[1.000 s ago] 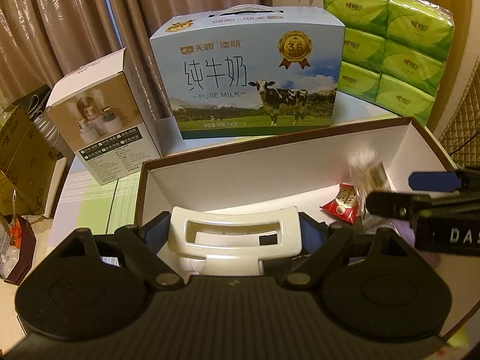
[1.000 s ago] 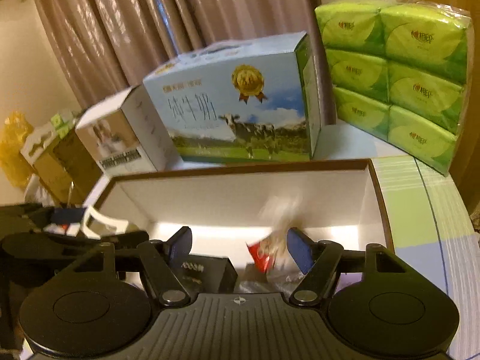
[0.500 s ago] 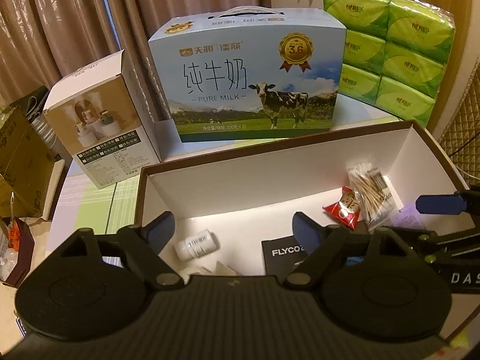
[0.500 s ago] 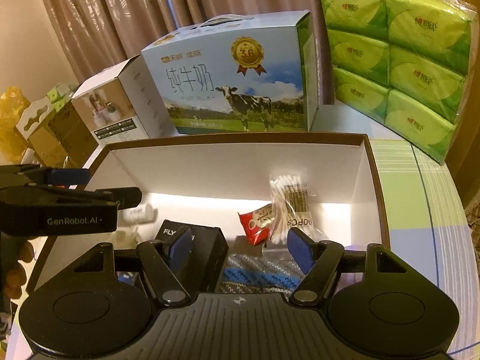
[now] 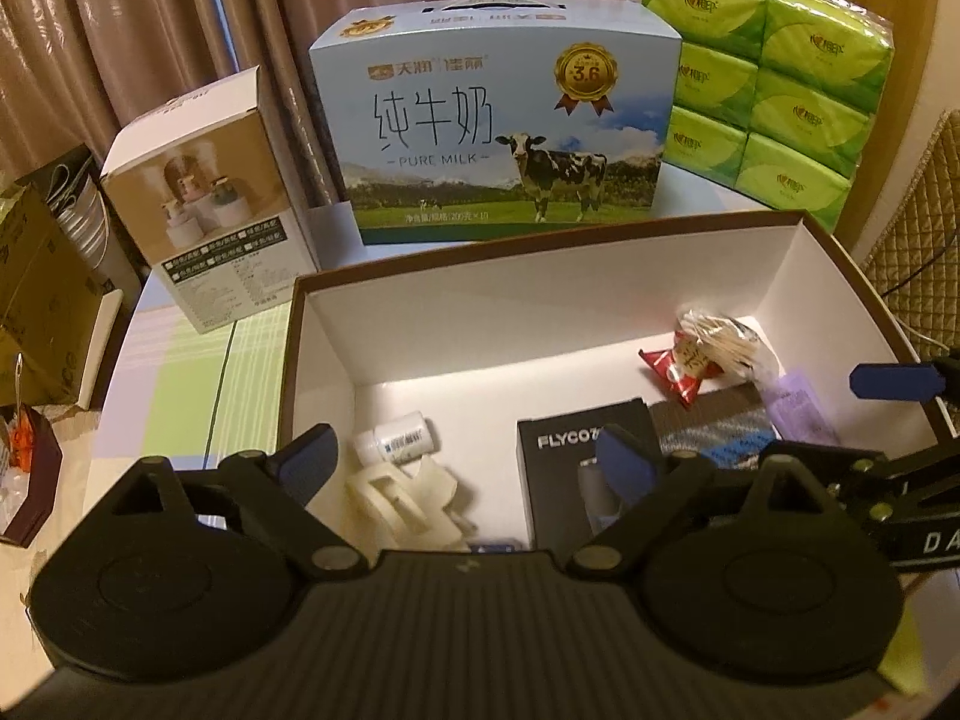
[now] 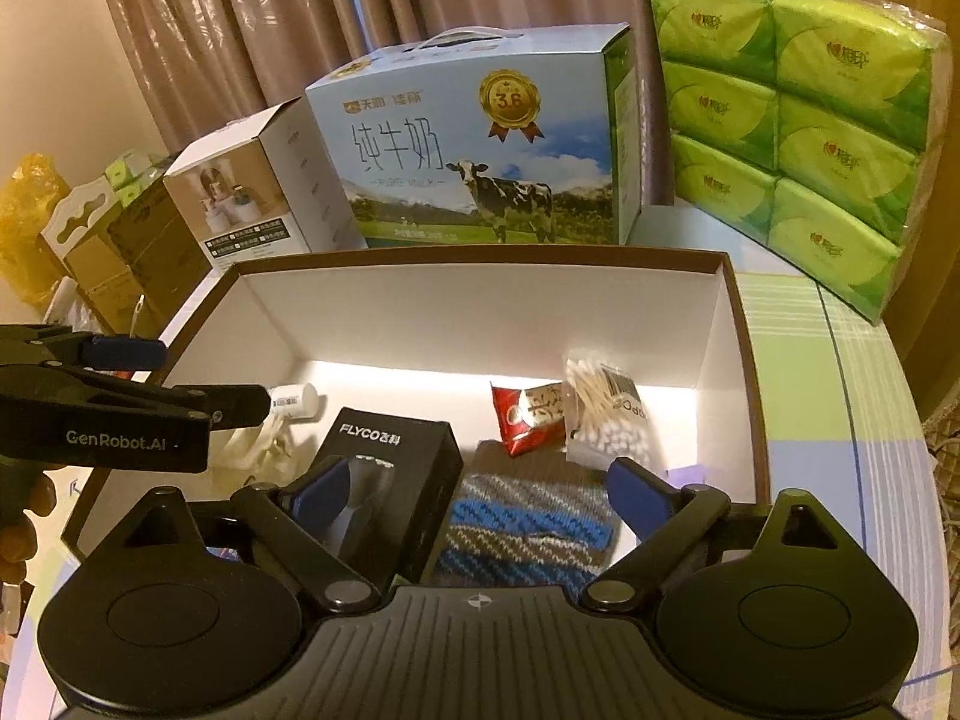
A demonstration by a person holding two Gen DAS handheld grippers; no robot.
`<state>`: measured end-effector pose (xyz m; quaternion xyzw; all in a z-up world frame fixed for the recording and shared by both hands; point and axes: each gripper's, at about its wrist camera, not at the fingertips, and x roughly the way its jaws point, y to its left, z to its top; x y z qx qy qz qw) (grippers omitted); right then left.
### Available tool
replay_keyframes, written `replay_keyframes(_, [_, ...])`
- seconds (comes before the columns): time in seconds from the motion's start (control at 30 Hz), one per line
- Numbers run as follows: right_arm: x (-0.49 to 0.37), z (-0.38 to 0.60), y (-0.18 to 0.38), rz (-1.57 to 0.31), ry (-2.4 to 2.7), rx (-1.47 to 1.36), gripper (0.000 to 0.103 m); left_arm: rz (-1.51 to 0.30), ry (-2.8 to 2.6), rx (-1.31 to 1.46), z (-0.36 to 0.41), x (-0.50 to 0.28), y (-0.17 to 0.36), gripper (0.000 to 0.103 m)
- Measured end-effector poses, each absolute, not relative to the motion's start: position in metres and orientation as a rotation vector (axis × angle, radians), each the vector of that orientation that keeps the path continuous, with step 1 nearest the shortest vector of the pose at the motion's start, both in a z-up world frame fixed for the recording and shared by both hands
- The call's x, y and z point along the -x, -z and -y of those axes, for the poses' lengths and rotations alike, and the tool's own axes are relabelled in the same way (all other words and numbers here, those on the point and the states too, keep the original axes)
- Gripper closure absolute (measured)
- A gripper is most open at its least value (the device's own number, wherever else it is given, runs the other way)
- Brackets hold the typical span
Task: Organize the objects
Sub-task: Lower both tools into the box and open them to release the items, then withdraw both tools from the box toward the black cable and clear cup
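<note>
Cream clip [image 5: 403, 504] btwn L tool [image 5: 465, 459] tips

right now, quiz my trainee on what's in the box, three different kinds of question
1. True or false: the black FLYCO box lies inside the open storage box.
2. Multiple choice: what lies against the bag of cotton swabs on its left in the right wrist view? A) a red snack packet B) a spoon C) a green cup
3. Fill in: the knitted item has grey, white and ____ stripes.

Key: 1 true. 2 A, the red snack packet. 3 blue.
</note>
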<state>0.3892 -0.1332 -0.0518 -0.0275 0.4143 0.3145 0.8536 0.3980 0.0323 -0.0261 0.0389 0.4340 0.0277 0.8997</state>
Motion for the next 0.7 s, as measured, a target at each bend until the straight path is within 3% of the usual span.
replay_keyframes(0.7, [-0.339, 0.164, 0.027, -0.841, -0.649, 0.004, 0.011, -0.921, -0.063, -0.018, -0.038, -0.322, 0.003, 0.012])
